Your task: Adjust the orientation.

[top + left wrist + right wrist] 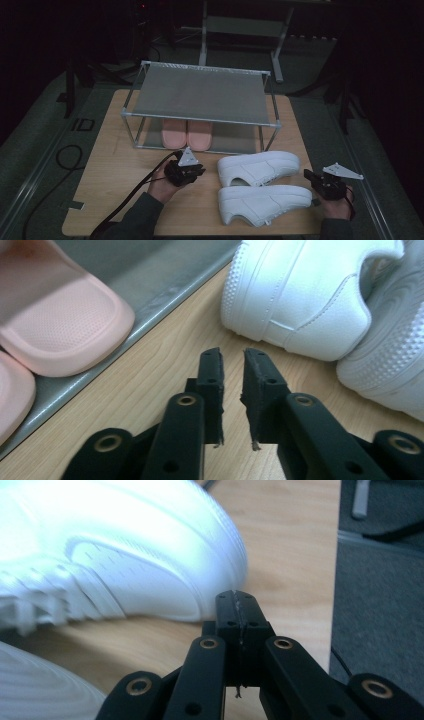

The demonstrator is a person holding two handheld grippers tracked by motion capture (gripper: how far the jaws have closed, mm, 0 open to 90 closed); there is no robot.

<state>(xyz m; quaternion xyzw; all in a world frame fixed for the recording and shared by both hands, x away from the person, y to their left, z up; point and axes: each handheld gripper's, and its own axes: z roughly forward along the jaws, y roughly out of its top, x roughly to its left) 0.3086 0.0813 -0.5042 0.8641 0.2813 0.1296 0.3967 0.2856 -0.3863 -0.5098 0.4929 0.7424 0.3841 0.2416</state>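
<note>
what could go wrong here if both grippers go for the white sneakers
1. The left gripper has only a narrow gap between its jaws, likely too tight to fit over the heel of the far white sneaker without opening wider.
2. The right gripper is shut by the toe of the near white sneaker; it may just push it.
3. The sneakers touch, so moving one may drag the other.

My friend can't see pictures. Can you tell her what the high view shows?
Two white sneakers lie side by side on a wooden table, between the left gripper and the right gripper. Behind them stands a metal shoe rack with pink slippers on its lower shelf.
</note>
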